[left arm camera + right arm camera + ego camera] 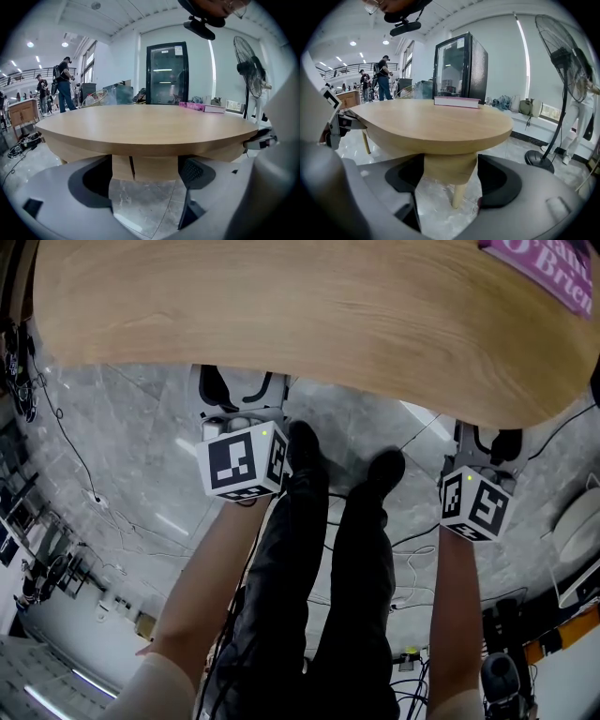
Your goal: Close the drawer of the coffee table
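**Both grippers low at the table's near edge, jaws wide, nothing held**

Head view: the round light-wood coffee table [281, 315] fills the top of the frame. A flat magenta book [548, 273] lies on its far right part. The person stands on the grey marble floor [131, 484] in black trousers and black shoes [302, 448].

Left gripper [242, 395] and right gripper [489, 444] are held well apart, one either side of the legs. Both point at the tabletop's near rim without touching it.

Left gripper view: jaws spread wide, only floor and the table's underside between them. Under the tabletop hangs a plain wooden drawer box [145, 168] with a dark upright seam on its face. It sits beyond the jaw tips, roughly centred in the gap. Cannot tell whether it sits fully in or stands out a little.

Right gripper view: jaws likewise spread and gripping nothing. The same wooden box shows in the gap under the rim, above a pale tapered table leg [459, 194].

Background:
- a tall black glass-door fridge [459, 70]
- a standing black pedestal fan [565, 47] at right
- people standing by a railing at far left [63, 84]
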Tool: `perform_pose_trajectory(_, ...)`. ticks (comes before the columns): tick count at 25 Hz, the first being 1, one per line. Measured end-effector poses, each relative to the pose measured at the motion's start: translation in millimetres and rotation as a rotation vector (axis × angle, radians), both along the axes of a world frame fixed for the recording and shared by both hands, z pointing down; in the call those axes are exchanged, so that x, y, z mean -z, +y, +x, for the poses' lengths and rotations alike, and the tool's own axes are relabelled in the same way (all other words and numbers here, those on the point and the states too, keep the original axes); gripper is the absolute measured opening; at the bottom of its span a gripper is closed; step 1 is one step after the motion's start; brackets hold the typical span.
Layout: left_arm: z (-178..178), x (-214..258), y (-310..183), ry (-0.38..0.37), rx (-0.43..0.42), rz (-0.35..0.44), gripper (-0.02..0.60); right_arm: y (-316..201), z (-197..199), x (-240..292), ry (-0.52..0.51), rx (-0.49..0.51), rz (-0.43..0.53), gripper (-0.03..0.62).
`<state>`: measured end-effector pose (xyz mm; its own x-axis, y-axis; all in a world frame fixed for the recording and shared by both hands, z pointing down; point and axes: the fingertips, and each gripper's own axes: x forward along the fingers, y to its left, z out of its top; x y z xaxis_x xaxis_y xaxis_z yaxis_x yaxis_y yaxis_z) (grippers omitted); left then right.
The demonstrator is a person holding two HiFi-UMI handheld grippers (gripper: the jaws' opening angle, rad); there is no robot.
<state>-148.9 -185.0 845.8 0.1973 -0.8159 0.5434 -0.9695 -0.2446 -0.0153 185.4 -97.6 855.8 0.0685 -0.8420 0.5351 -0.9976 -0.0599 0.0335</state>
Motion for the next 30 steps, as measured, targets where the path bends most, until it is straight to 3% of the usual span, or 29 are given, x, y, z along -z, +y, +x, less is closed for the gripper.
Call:
perform_pose_trajectory(6, -13.3, 7.4, 18.7, -0.033, 0.016, -0.093, 0.42, 18.8, -0.2, 6.8, 0.035, 0.061, -0.085, 0.368)
perform_pose_trajectory(13, -20.1, 45.8, 53.0, -0.056, -0.017, -0.18, 0.417, 55.5, -2.8, 35.6, 0.026, 0.136, -0.177, 0.221)
perform_pose_trajectory(21, -3.3, 152.6, 63.2, -0.051, -0.103, -0.127, 0.38, 68.2, -16.1, 145.5, 0.015, 0.178, -0.135, 0.129)
perform_pose_trajectory(30, 18.3, 295.1, 72.9, 0.005, -0.161, -0.089, 0.242, 69.4, -26.0, 298.9, -0.008, 0.164, -0.066, 0.035)
